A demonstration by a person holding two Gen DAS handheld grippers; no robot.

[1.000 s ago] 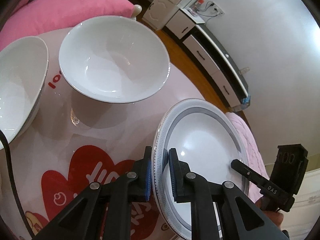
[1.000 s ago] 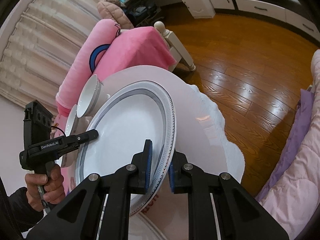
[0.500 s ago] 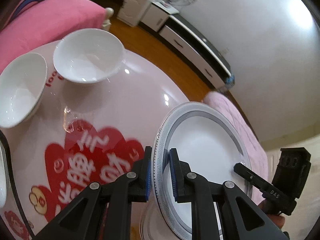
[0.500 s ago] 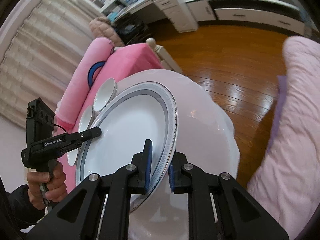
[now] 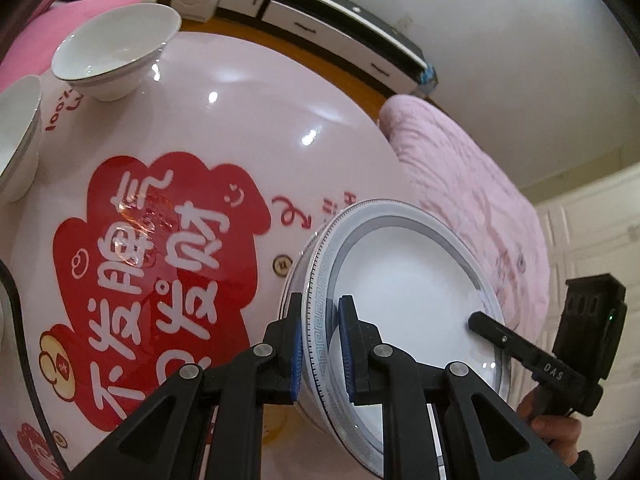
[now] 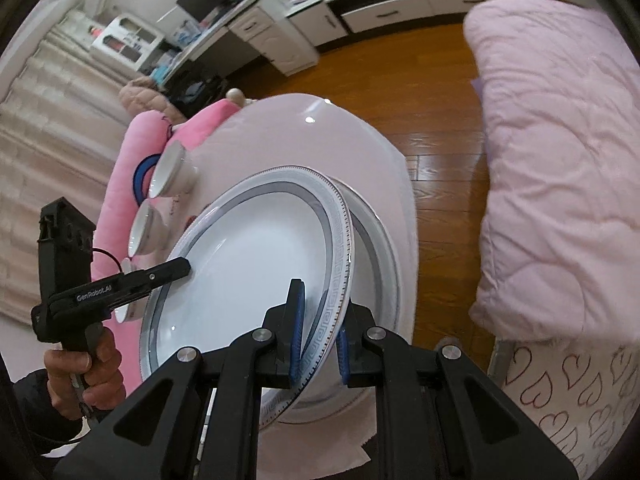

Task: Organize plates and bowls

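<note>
A white plate with a grey patterned rim [image 5: 404, 280] is held between both grippers above the round pink table [image 5: 256, 100]. My left gripper [image 5: 319, 346] is shut on its near rim. My right gripper [image 6: 319, 334] is shut on the opposite rim, with the plate [image 6: 248, 268] tilted. A second matching plate [image 6: 378, 256] lies on the table just beneath the held one. Two white bowls [image 5: 116, 52] [image 5: 16, 136] stand at the table's far left; they also show in the right wrist view [image 6: 170, 172] [image 6: 146, 228].
A pink quilted bed [image 6: 560, 184] lies right of the table. A pink cushion [image 6: 132, 168] sits behind the bowls. White cabinets [image 5: 340, 28] line the wall across the wooden floor [image 6: 424, 92]. A black cable [image 5: 20, 320] runs along the table's left edge.
Both grippers carried the plate away from the bowls toward the table's near edge and lowered it over a second plate. The bowls now look farther off.
</note>
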